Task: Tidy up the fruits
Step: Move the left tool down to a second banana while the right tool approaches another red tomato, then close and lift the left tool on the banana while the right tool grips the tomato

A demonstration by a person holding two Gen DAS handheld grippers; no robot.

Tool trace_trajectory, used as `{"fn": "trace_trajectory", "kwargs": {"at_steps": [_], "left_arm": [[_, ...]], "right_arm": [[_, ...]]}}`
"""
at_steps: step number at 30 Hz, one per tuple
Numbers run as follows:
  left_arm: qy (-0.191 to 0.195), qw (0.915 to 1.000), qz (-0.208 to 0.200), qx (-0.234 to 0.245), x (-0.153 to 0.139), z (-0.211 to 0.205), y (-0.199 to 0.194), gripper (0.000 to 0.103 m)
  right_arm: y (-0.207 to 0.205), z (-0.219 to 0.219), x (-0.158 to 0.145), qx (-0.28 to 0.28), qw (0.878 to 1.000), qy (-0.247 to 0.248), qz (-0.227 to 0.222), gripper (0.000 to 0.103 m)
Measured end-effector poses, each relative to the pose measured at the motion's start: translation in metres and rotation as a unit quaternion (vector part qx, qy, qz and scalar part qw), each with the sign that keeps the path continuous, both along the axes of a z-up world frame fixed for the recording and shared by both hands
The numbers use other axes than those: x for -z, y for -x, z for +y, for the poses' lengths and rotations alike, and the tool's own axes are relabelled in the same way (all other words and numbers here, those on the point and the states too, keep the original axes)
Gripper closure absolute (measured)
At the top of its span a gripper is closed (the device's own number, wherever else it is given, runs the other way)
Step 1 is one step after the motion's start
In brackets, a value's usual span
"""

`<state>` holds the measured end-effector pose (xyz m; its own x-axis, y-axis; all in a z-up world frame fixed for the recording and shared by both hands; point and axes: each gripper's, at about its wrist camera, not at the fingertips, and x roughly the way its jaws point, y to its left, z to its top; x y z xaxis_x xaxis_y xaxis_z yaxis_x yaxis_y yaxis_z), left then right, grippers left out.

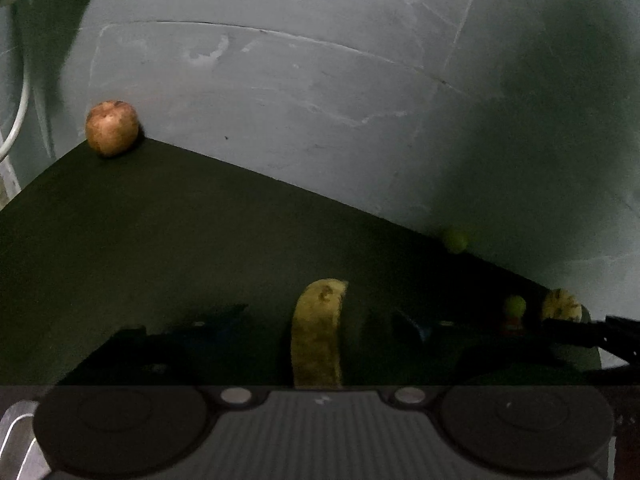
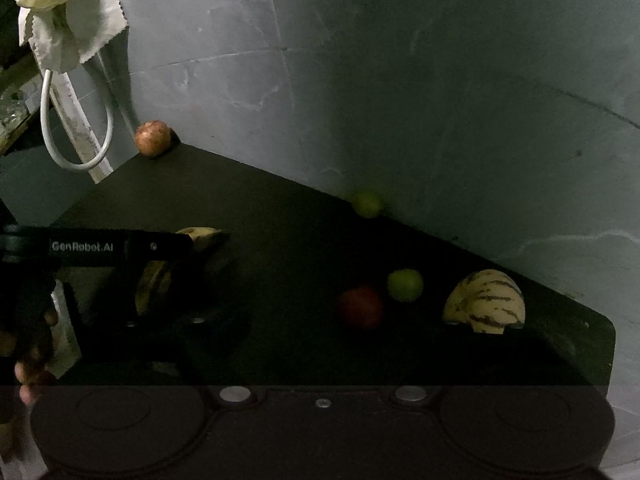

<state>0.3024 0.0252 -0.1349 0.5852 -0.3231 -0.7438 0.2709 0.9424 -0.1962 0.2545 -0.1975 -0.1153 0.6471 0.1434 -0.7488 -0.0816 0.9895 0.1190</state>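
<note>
A yellow banana (image 1: pixel 318 332) lies on the dark table (image 1: pixel 180 220) between the wide-apart fingers of my open left gripper (image 1: pixel 320 320); it is not clamped. The right wrist view shows that gripper (image 2: pixel 176 280) around the banana (image 2: pixel 154 284). A brown apple (image 1: pixel 112 128) (image 2: pixel 154 139) sits at the far left corner. A green fruit (image 1: pixel 455 240) (image 2: pixel 367 203) rests by the wall. A second green fruit (image 2: pixel 405 285), a red fruit (image 2: pixel 362 306) and a striped yellow melon (image 2: pixel 484 302) lie before my right gripper, whose fingers are too dark to make out.
A grey wall (image 2: pixel 400 80) runs along the table's far edge. A white cable loop (image 2: pixel 76 132) and a crumpled cloth (image 2: pixel 68 12) hang at the left. The table's right corner (image 2: pixel 604 332) ends near the melon.
</note>
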Motion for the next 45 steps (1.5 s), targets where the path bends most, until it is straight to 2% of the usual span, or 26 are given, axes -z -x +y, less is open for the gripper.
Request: {"fn": "trace_trajectory", "kwargs": {"at_steps": [10,18,23,31,39,45], "left_arm": [[-0.007,0.9999,0.012,0.008,0.006,-0.004,-0.004,0.050],[-0.009,0.9996,0.023,0.011,0.012,-0.007,-0.003,0.058],[-0.015,0.9996,0.021,0.012,0.014,-0.007,-0.003,0.070],[-0.013,0.9996,0.022,0.013,0.014,-0.007,-0.001,0.070],[-0.009,0.9996,0.022,0.016,0.014,-0.008,0.003,0.071],[-0.004,0.9997,0.020,0.014,0.011,-0.007,0.008,0.071]], "right_arm": [[-0.009,-0.001,0.008,0.005,1.000,0.001,0.008,0.036],[-0.013,-0.006,0.013,0.018,1.000,0.004,0.014,0.040],[-0.020,-0.006,0.018,0.026,0.999,0.008,0.017,0.050],[-0.025,-0.002,0.021,0.028,0.999,0.016,0.018,0.069],[-0.023,0.006,0.019,0.013,1.000,0.011,0.012,0.072],[-0.018,0.014,0.006,0.000,1.000,0.003,-0.002,0.072]]}}
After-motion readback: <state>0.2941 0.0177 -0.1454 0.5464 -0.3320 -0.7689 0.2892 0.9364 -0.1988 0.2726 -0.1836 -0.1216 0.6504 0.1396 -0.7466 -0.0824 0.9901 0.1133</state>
